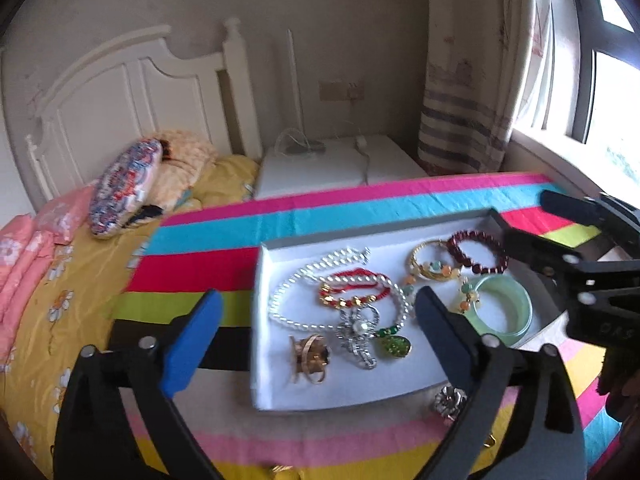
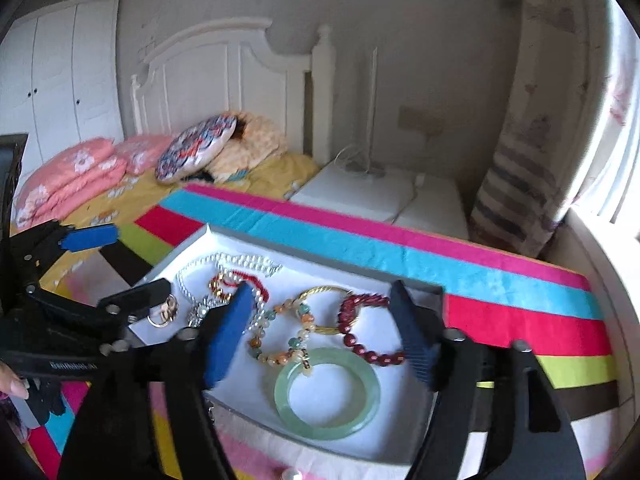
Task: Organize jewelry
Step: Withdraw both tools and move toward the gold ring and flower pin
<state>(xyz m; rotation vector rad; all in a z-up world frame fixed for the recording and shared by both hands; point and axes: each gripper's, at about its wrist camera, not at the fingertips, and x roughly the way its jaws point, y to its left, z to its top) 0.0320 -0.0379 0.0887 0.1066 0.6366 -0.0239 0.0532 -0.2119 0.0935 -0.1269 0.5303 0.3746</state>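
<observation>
Above the shallow white tray (image 1: pixel 280 396) on my striped bedspread, my left tongs (image 1: pixel 316 332) and right tongs (image 2: pixel 320 332) gape empty; the tangled white pearl necklace (image 1: pixel 292 320) inside could snag its neighbours when lifted.

left claw (image 1: pixel 320 332) agape, right claw (image 2: pixel 324 332) agape

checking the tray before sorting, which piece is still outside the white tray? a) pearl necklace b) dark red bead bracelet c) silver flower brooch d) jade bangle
c: the silver flower brooch lies on the striped cloth just past the white tray's near edge.
</observation>
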